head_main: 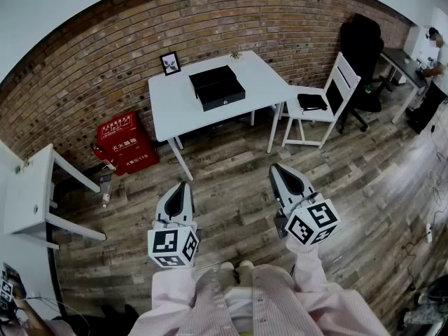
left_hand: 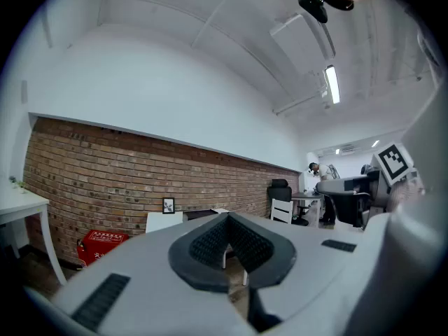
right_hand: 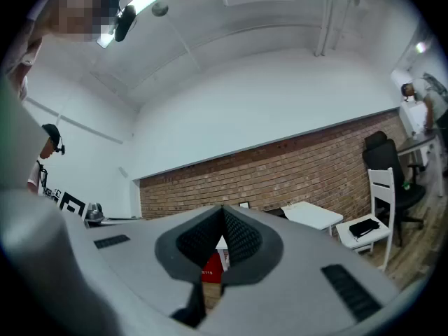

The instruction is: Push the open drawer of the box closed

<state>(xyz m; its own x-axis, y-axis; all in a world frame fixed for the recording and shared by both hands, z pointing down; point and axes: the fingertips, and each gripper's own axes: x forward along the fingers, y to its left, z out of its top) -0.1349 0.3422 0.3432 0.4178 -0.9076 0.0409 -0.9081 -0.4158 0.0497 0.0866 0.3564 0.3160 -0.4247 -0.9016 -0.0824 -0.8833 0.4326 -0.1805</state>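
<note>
Nearest: left claw [head_main: 183, 184] and right claw [head_main: 274, 168], both pressed together with nothing between them, held over the wooden floor [head_main: 231, 156], well apart from the desk [head_main: 175, 110]. Farther: the white desk, bearing the black box [head_main: 213, 78], its drawer [head_main: 224, 96] standing out at the front. Farthest: brick wall [head_main: 105, 54].

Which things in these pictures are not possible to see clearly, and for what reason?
- Black box on the white table: head view, too far and small to judge how far its drawer stands out.
- Same box, left gripper view: partly hidden behind the left gripper.
- Picture frame: head view, image too small.
- Red case: head view, print too small; right gripper view, the right gripper covers most of it.
</note>
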